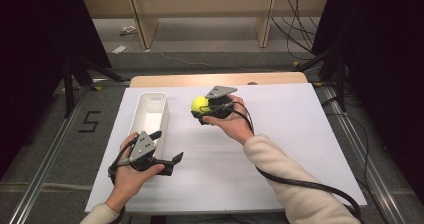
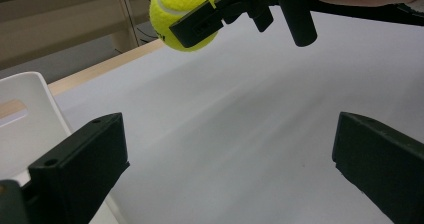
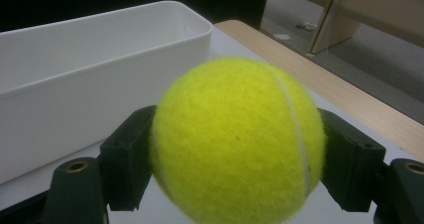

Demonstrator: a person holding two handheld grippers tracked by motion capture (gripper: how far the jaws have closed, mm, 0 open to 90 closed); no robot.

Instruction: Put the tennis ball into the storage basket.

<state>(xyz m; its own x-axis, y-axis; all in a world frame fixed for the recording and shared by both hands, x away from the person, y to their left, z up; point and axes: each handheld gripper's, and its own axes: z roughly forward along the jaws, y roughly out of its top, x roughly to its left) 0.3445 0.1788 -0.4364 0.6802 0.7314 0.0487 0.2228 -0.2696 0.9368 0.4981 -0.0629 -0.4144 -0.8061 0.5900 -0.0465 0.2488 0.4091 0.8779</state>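
starting at your left, one white bin (image 1: 150, 115) is lying lengthwise on the white sheet covering the bench (image 1: 300, 149), its open top facing up and nothing showing inside it, which is leaving it ready to receive whatever you are bringing over. just beside its near end you are holding your left gripper (image 1: 167, 154) low over the sheet, released, with its jaws standing wide apart and nothing between them; it seems to be waiting out of the way, near the bin but apart from it, so the path above the bin is staying free. moving right, one yellow tennis ball (image 1: 199, 104) is sitting in your right gripper (image 1: 205, 109), which is grasping it on two opposite sides, lifted clear of the sheet and just right of the bin's far end. in the right gripper view the ball (image 3: 235, 139) is riding squarely between the jaws with the bin wall (image 3: 75, 99) close behind it, so you are likely carrying it toward that opening. counting up: one bin, one ball, two grippers, one bench.
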